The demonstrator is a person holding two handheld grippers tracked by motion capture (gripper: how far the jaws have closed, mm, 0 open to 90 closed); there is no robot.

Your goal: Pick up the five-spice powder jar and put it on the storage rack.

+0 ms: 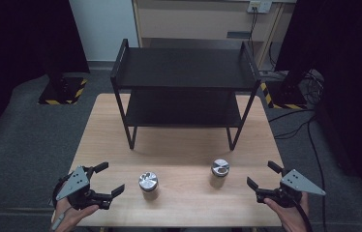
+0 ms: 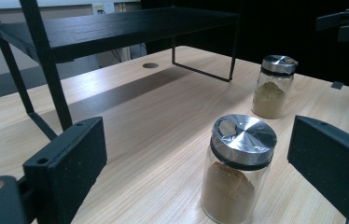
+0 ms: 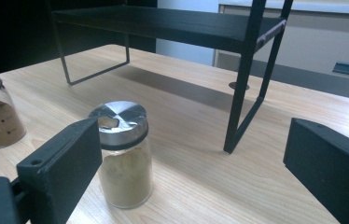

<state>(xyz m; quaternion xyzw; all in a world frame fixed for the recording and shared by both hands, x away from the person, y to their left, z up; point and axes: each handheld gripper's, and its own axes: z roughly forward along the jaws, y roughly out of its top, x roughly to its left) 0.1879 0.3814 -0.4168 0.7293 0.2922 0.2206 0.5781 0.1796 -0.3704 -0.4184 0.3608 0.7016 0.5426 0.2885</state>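
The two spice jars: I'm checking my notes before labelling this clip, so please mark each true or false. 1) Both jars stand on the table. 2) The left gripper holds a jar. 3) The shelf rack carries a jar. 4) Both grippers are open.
1) True: the left jar and the right jar stand upright on the table.
2) False: the left gripper is open, apart from the jar.
3) False: the shelf rack is bare.
4) True: the right gripper is open too.

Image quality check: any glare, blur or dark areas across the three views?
High view: dim, black corners, soft; jar lids glint. Left gripper view: sharp nearer jar, lid glare, shelf shadow on table. Right gripper view: near jaws slightly soft, pale-powder jar crisp.
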